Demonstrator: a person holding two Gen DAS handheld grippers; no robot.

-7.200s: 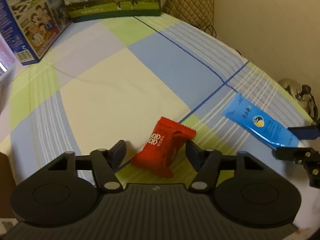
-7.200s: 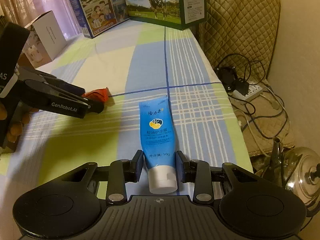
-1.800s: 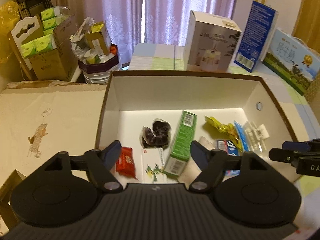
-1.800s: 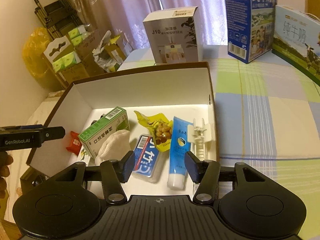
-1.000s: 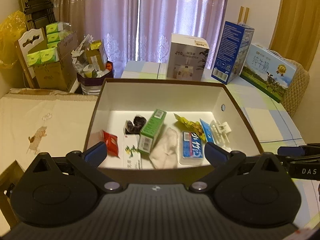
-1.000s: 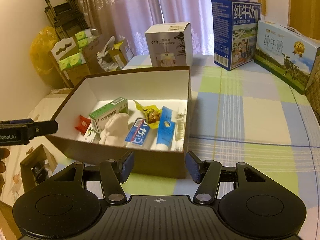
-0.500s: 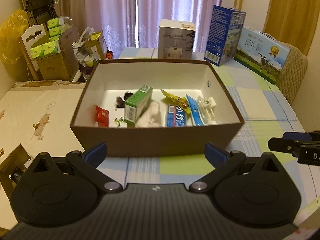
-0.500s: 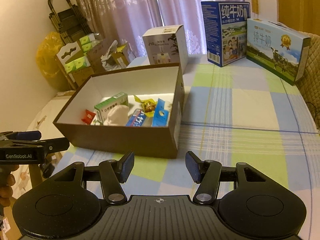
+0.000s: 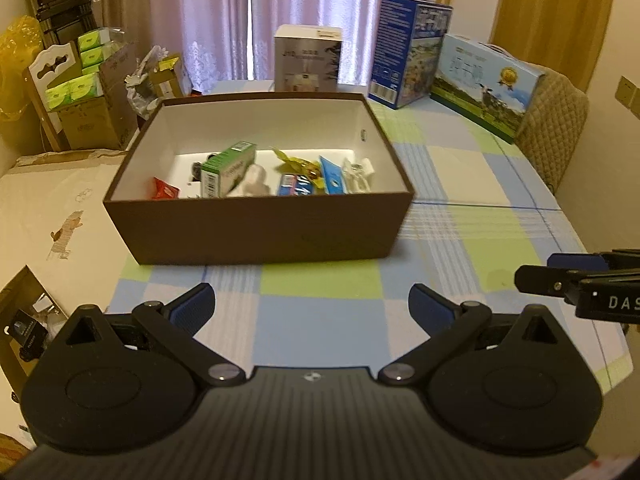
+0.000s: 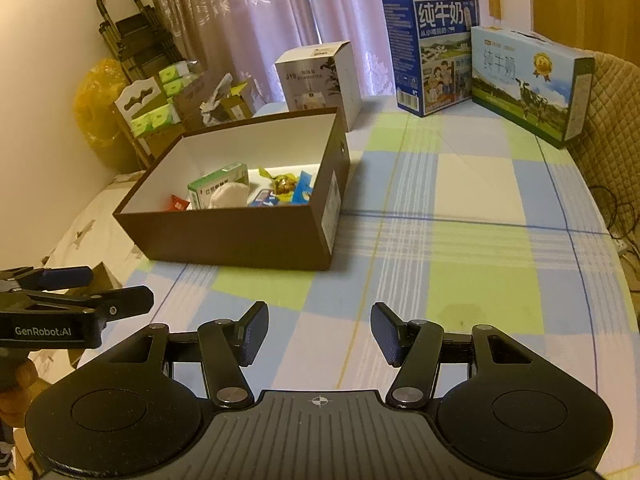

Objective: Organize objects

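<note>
— Across the top centre?
— Lilac curtains (image 9: 224, 16), drawn, sheer lace glowing between them.
— To the upper right?
— Ochre curtain (image 9: 556, 20), then cream wall (image 9: 624, 52) with a switch plate (image 9: 628, 94).
— Under it all?
— Bench (image 9: 460, 184) draped in a checked cloth of blue, green and cream.
— At the right edge?
— Quilted tan chair back (image 9: 556, 128), pressed against the bench.
— On the left?
— Folded black rack (image 10: 132, 36) leaning on a pale wall, yellow bag (image 10: 94, 100) beside it, cardboard cartons (image 9: 96, 120) below.
— Light?
— Warm, dim, yellowish.
</note>
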